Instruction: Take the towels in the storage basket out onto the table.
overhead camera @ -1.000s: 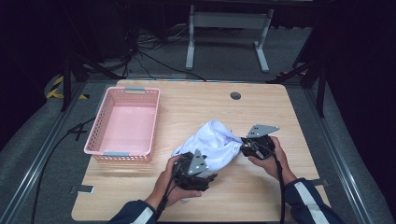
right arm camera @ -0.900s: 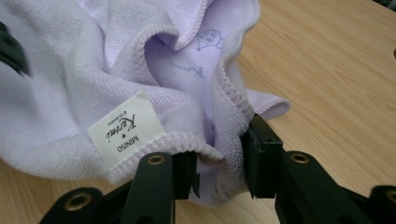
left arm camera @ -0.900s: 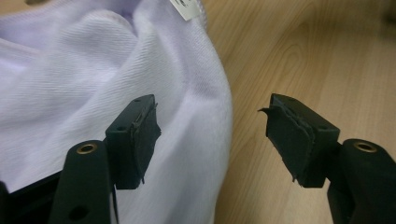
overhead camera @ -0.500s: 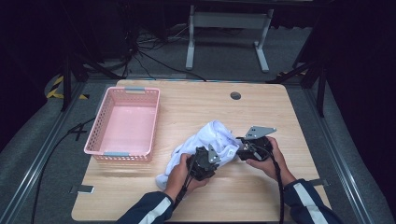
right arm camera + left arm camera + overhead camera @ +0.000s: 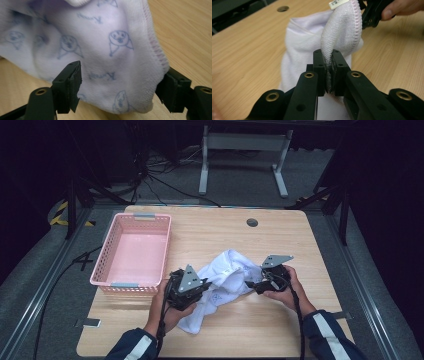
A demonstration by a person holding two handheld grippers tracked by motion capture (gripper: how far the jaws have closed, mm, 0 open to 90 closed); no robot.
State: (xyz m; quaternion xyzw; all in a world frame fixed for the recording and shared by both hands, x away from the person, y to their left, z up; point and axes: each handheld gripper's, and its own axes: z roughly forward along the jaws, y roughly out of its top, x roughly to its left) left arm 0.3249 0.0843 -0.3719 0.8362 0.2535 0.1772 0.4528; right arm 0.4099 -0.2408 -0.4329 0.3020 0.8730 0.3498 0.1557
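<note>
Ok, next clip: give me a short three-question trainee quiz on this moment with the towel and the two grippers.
1. True or false: the left gripper has its jaws clamped on a fold of the white towel.
2. Multiple choice: how do the right gripper's jaws stand? A) pressed shut on the towel's label, B) spread apart with the printed cloth between them, C) shut on the basket's rim.
3. Short answer: what lies inside the pink basket?

Key
1. True; the pads pinch the cloth's edge.
2. B; the jaws have just been opening, and the cloth bulges between them.
3. Nothing; it sits empty on the wooden table, apart from the towel.
</note>
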